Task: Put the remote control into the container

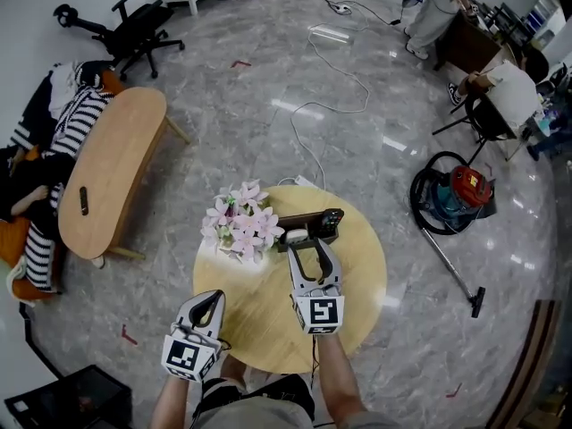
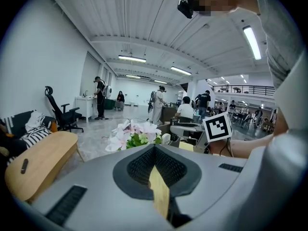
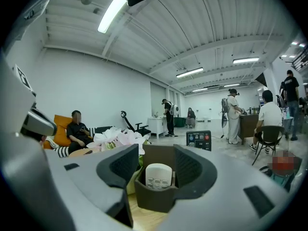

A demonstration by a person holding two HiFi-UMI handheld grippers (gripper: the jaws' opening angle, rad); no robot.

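Grey and black-padded, the right gripper (image 3: 155, 154) is holding its jaws wide apart and gripping nothing. In the right gripper view, low in the centre of the frame, the jaws are flanking the near end of the brown container (image 3: 153, 199). The left pad is standing clear of its wall; whether the right pad is touching it I cannot tell. The white remote control (image 3: 159, 176) is standing upright inside that near compartment, directly between the open jaws and just ahead of them, its buttons facing the camera. A black remote (image 3: 198, 140) is showing behind it, to the right.

In the head view the right forearm (image 1: 335, 374) is reaching up from the bottom edge across the round wooden table (image 1: 362, 275), with the gripper pointing at the container beside the pink flowers (image 1: 239, 222).

The left gripper (image 1: 211, 300) is hanging at the table's near left edge, lower left of centre. Its jaws are lying together with nothing between the pads, only a sliver of yellow tabletop showing through the slit, and its forearm is coming up from the bottom edge.
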